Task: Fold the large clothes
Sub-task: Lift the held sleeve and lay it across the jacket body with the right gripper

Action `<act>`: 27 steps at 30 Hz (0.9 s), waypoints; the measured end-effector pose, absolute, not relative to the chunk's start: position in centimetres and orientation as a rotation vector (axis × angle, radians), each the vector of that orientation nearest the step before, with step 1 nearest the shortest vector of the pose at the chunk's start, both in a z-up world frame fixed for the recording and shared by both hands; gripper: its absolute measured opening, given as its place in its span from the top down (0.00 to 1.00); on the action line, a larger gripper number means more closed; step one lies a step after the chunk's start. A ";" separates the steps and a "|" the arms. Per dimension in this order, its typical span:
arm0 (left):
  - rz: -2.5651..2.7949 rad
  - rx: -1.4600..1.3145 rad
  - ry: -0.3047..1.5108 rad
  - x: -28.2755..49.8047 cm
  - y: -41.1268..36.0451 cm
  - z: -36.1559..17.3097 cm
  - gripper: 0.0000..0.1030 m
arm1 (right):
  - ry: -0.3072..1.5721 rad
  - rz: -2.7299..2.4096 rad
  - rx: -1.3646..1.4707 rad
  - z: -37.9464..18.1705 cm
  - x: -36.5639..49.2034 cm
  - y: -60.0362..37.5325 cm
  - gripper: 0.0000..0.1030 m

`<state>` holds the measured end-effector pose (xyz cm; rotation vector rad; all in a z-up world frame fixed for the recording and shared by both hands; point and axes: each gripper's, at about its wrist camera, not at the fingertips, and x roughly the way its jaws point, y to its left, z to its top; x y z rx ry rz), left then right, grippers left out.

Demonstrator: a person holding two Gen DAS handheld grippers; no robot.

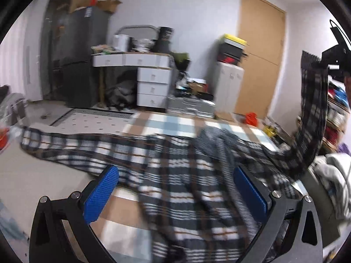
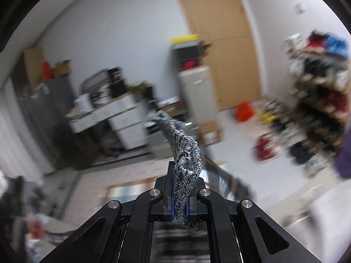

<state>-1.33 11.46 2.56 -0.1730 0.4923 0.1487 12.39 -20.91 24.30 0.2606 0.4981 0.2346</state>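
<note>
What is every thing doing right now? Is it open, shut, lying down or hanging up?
Plaid shirt: spread flat and rumpled, one sleeve lifted high at the right.
Right gripper: shut on the shirt's cloth.
Left gripper: open, nothing between its blue pads.
Wooden door: shut.
White drawers: all shut.
Grey clothes: lying in a crumpled heap.

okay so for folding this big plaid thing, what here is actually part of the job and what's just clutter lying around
Part of the job:
plaid garment
right tongs, shut on its end
left tongs, open over it

Just lying about:
white drawers
orange object
shoe rack
grey clothes heap
</note>
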 end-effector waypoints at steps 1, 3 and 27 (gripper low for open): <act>0.169 -0.178 0.486 -1.6 12.0 2.6 0.01 | 0.512 0.273 0.281 23.1 12.7 -18.7 0.94; 0.206 -0.188 0.472 -2.1 13.2 2.6 0.01 | 0.565 0.335 0.292 20.5 13.4 -14.6 0.94; 0.217 -0.325 0.435 -3.7 18.6 2.4 0.01 | 1.271 0.674 0.479 -7.4 17.1 8.3 0.20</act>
